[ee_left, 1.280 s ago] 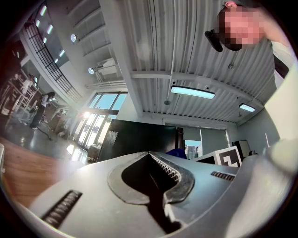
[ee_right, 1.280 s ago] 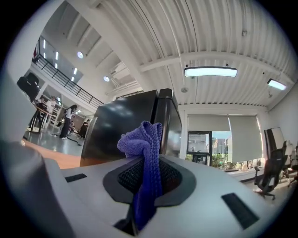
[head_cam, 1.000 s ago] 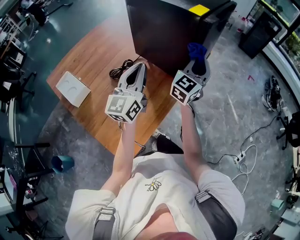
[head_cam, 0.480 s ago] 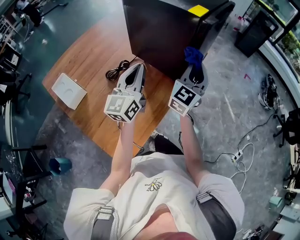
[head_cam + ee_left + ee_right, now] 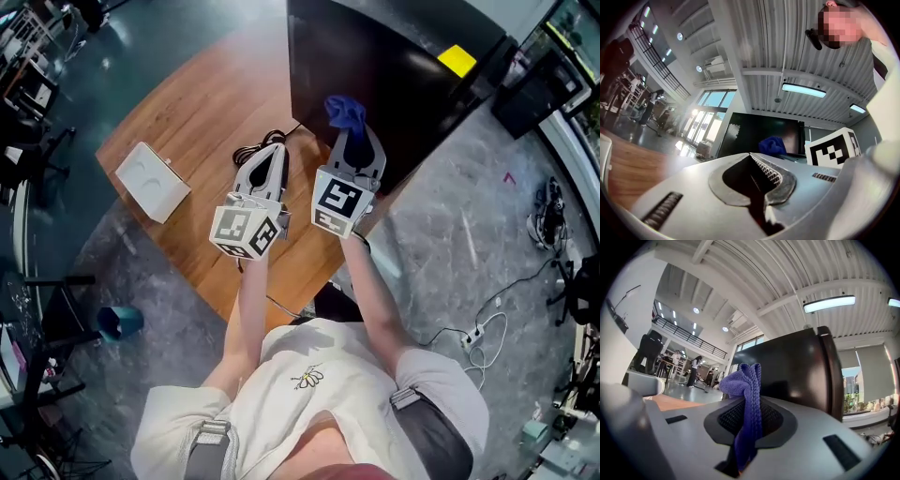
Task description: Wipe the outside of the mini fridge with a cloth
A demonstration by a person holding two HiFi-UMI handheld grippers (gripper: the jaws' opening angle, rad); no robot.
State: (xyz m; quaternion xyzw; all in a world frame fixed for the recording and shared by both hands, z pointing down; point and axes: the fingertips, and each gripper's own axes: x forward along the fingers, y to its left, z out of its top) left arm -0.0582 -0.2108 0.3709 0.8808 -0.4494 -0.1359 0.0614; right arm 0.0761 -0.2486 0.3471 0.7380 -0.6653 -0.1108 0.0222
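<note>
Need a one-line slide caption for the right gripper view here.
Right gripper shut on a folded blue cloth, raised in front of the dark mini fridge.

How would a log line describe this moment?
right tool: shut on blue cloth | blue cloth: beside mini fridge | left tool: shut, empty

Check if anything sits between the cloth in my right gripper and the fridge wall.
Nothing visible does. The right gripper is shut on the blue cloth, held up directly in front of the mini fridge. The left gripper, shut and empty, and the black cable are off to its left.
</note>
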